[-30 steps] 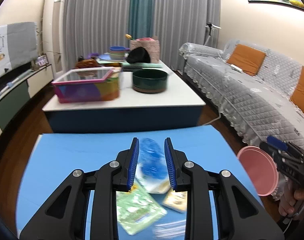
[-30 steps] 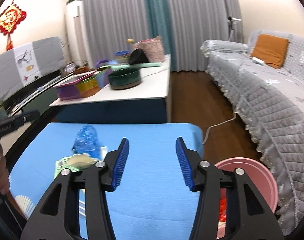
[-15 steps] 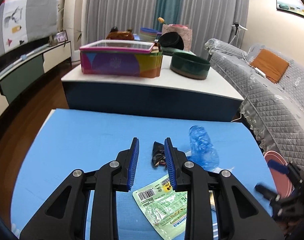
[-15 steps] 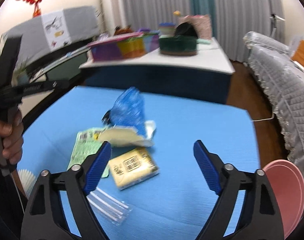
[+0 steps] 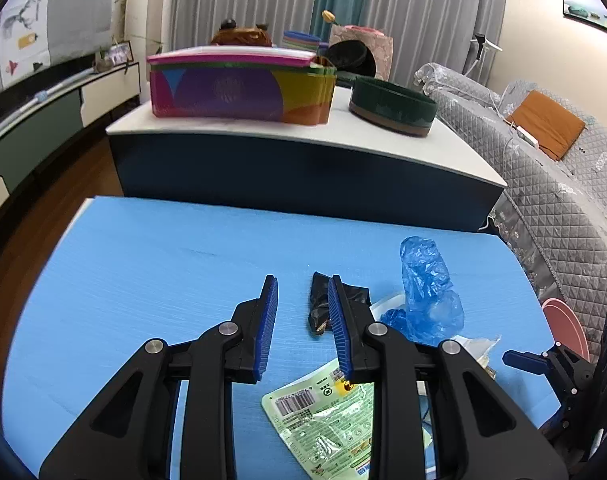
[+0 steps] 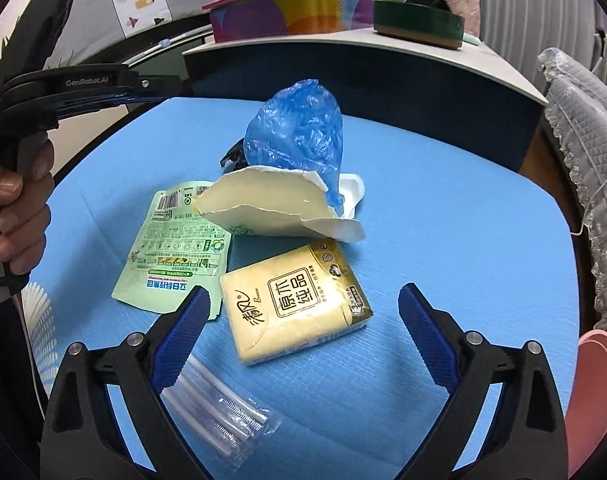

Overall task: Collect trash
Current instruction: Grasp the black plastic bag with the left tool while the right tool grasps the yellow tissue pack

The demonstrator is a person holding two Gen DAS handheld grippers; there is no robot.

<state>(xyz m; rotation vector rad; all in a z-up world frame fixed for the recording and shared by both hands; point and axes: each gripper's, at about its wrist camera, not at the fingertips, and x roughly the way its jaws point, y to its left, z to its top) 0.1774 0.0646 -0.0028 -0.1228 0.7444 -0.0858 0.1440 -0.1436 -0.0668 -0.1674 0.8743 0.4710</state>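
Trash lies on a blue table (image 6: 443, 208): a yellow tissue pack (image 6: 293, 300), a green wrapper (image 6: 175, 244), a torn cream carton piece (image 6: 263, 204), a crumpled blue plastic bag (image 6: 299, 136), clear plastic straws (image 6: 219, 404) and a black wrapper (image 5: 319, 304). My right gripper (image 6: 303, 332) is wide open, its fingers on either side of the tissue pack, just short of it. My left gripper (image 5: 301, 324) is open a little and empty, left of the black wrapper; it also shows in the right wrist view (image 6: 103, 92). The green wrapper (image 5: 323, 424) lies under its right finger.
A pink bin (image 6: 595, 392) stands off the table's right edge, also in the left wrist view (image 5: 567, 328). Behind is a white-topped cabinet (image 5: 343, 136) with a colourful box (image 5: 239, 88) and a dark green bowl (image 5: 391, 106). A grey sofa (image 5: 551, 168) is at right.
My right gripper has swung left from the bin, opened wider and come down around the tissue pack. My left gripper has moved left, off the blue bag, and stays narrowly open.
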